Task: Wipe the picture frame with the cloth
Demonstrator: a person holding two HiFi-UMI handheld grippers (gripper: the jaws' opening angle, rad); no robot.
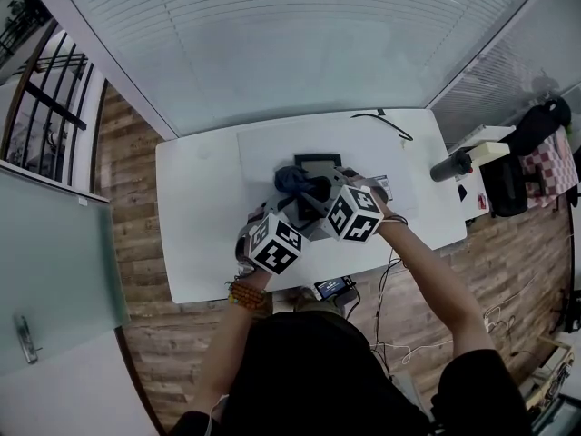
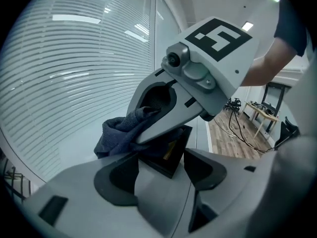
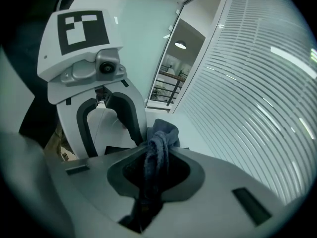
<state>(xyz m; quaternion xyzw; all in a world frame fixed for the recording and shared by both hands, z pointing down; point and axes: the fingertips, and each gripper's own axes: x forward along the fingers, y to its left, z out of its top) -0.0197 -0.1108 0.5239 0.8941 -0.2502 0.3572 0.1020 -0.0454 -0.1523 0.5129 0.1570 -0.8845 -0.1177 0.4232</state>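
A black picture frame (image 1: pixel 318 163) stands tilted on the white table (image 1: pixel 200 216), near its middle. In the left gripper view the frame's lower corner (image 2: pixel 170 155) sits between my left gripper's (image 2: pixel 161 175) jaws, which close against it from both sides. My right gripper (image 3: pixel 153 167) is shut on a dark blue cloth (image 3: pixel 161 133). The bunched cloth (image 2: pixel 116 133) presses on the frame's top left part. In the head view the cloth (image 1: pixel 292 180) covers the frame's lower left. Both marker cubes hide the jaws there.
A black cable (image 1: pixel 386 123) lies at the table's far edge. A dark cylinder (image 1: pixel 451 164) overhangs the right edge, and a phone (image 1: pixel 333 287) lies at the near edge. A chair with a checked cloth (image 1: pixel 554 157) stands to the right. Blinds close off the far side.
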